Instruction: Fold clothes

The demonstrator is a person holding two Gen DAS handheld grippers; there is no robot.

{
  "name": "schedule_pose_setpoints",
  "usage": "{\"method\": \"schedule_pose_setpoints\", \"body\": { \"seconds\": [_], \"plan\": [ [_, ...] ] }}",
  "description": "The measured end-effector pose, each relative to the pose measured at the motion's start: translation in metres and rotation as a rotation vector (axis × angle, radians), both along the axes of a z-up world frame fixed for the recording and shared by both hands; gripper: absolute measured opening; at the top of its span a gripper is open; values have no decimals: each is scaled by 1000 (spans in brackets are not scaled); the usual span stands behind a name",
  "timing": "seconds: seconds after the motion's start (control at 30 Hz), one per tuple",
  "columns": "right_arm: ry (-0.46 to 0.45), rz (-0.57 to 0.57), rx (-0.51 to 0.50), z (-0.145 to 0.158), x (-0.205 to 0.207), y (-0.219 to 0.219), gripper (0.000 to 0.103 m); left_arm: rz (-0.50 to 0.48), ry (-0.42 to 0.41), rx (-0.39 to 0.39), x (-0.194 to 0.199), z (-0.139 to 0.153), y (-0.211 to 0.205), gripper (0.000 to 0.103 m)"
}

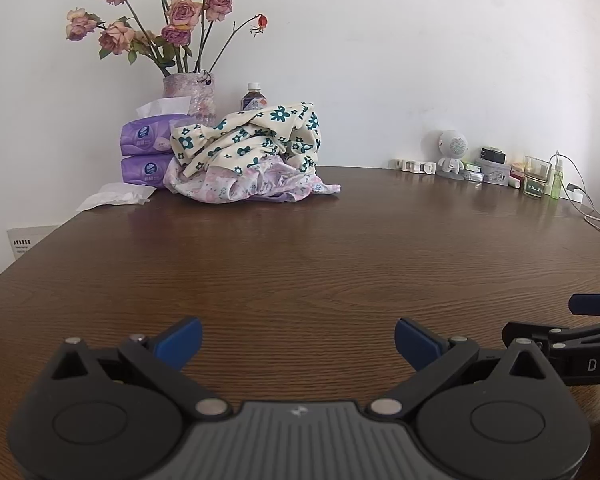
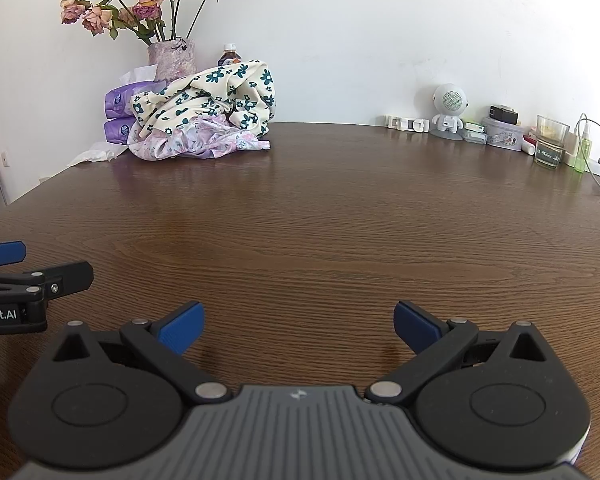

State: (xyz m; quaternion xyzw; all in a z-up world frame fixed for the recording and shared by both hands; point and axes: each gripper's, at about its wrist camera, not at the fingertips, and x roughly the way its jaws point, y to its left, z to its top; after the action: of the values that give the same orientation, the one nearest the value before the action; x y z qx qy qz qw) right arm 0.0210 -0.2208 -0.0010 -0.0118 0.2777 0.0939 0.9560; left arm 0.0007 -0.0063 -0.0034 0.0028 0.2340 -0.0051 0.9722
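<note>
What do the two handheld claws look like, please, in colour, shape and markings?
Both match: the left claw and right claw have black linkage arms, blue finger pads, round black side discs, silver pivot pins and a ribbed grey body with a small logo. White side lettering is partly visible.

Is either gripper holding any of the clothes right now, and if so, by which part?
Nothing is held. The left gripper and right gripper are both open over the bare table, far from the clothes pile.

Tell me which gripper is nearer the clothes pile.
Left, slightly. The clothes pile lies far ahead-left of both; left gripper sits on its side, right gripper farther over.
</note>
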Motion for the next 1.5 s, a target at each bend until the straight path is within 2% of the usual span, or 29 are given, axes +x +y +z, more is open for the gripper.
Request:
{"method": "schedule_pose_setpoints", "body": {
  "seconds": [1.5],
  "plan": [
    [3,-3,5,-1,0,2,103,-3,1,8,1,-1,-2,102]
  ]
}}
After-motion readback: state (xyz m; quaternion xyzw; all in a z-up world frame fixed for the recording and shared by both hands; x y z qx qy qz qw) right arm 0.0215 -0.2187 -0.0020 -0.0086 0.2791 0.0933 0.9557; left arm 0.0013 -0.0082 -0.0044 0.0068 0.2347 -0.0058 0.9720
